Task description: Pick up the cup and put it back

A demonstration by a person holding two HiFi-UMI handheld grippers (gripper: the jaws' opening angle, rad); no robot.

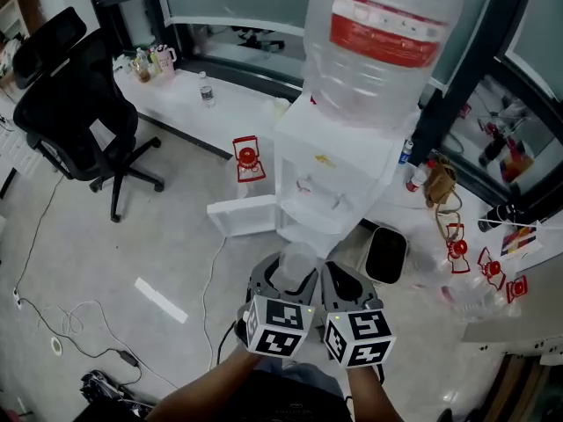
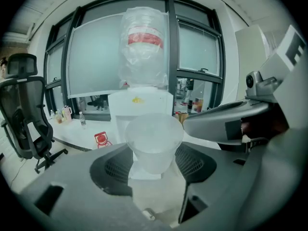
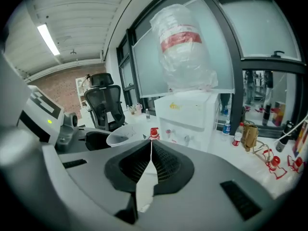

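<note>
Cup (image 2: 153, 146), translucent, sits clamped between the left gripper (image 2: 154, 163) fingers at centre frame. Its lower part is hidden in head view. Right gripper (image 3: 150, 147) fingers are pressed together, empty. The top of the dispenser bottle (image 1: 380, 38) is cut off.

1. Grey floor (image 1: 106, 262): black office chair (image 1: 75, 117), loose white cables (image 1: 79, 323), a white strip (image 1: 160, 300), a black bin (image 1: 385, 255).
2. Low white worktop (image 1: 229, 117) along the window: a clear bottle (image 1: 206, 90), and a cluster of small bottles (image 1: 149, 60) at its far end.
</note>
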